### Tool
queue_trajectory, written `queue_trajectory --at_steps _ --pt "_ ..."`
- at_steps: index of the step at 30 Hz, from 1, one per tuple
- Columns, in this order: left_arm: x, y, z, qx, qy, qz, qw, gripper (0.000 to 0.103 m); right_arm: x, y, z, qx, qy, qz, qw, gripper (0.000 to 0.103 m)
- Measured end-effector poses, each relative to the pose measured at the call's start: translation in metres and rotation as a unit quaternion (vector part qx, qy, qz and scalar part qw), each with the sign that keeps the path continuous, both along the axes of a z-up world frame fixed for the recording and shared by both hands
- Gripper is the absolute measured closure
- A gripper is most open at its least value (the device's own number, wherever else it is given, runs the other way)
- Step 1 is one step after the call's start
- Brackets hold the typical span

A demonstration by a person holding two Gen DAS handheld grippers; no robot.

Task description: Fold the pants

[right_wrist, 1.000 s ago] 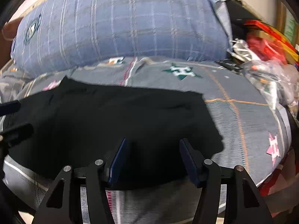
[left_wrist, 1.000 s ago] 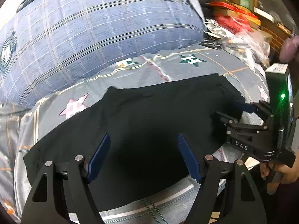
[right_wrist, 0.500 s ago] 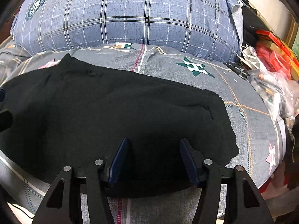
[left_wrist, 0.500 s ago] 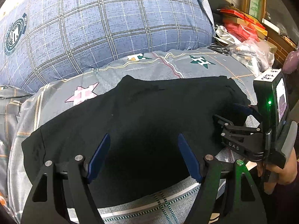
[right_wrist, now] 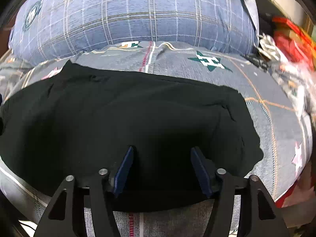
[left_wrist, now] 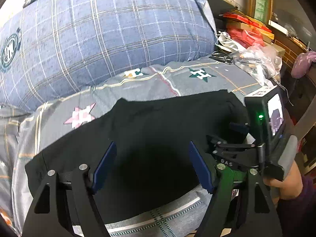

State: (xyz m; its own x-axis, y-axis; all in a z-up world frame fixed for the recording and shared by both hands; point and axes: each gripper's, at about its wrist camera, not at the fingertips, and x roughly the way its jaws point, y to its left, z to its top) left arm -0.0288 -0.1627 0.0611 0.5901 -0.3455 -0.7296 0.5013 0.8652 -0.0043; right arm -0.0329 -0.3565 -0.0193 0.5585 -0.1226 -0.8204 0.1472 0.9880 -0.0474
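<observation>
Black pants lie spread flat on a grey star-patterned bedcover; they also fill the middle of the right wrist view. My left gripper is open and empty, hovering over the near edge of the pants. My right gripper is open and empty, over the near edge toward the pants' right end. The right gripper also shows at the right of the left wrist view, held in a hand, its blue pad over the pants' right end.
A large blue plaid pillow lies behind the pants. Red packages and plastic bags pile up at the far right. The bed's near edge runs just below the pants.
Both grippers have shifted slightly over the pants and stayed open. The right gripper has drawn closer to the left one. The pants have not moved.
</observation>
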Motion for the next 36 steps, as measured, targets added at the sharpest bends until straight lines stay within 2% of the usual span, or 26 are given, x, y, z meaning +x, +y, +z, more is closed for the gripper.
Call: queue_trajectory --at_steps 6,10,13,16,19,24,30,36 --pt "-0.002 -0.017 0.012 0.011 -0.011 -0.012 0.9998 0.028 0.004 -0.011 -0.004 0.02 0.002 -0.009 1.0 0.022" --pt "-0.003 -0.029 0.022 0.018 -0.023 -0.024 0.9993 0.028 0.005 -0.012 -0.005 0.018 0.001 -0.008 1.0 0.018" --pt "-0.002 -0.038 0.025 0.026 -0.033 -0.031 0.9986 0.028 0.005 -0.012 -0.002 0.016 0.0 -0.006 1.0 0.02" --pt "0.001 -0.045 0.025 0.036 -0.036 -0.034 0.9981 0.028 -0.005 -0.015 0.015 0.01 -0.048 -0.004 0.999 0.02" --pt "0.004 -0.05 0.024 0.042 -0.035 -0.033 0.998 0.028 -0.013 -0.025 0.024 -0.021 -0.075 -0.033 0.996 0.02" --pt "0.0 -0.064 0.025 0.045 -0.04 -0.049 0.9969 0.028 -0.013 -0.042 0.02 -0.032 -0.059 -0.062 0.996 0.02" --pt "-0.004 -0.084 0.032 0.05 -0.051 -0.07 0.995 0.028 -0.008 -0.046 0.013 -0.033 -0.043 -0.064 0.996 0.02" --pt "-0.005 -0.094 0.038 0.058 -0.063 -0.076 0.9934 0.028 0.001 -0.047 0.018 -0.088 -0.061 -0.081 0.991 0.02"
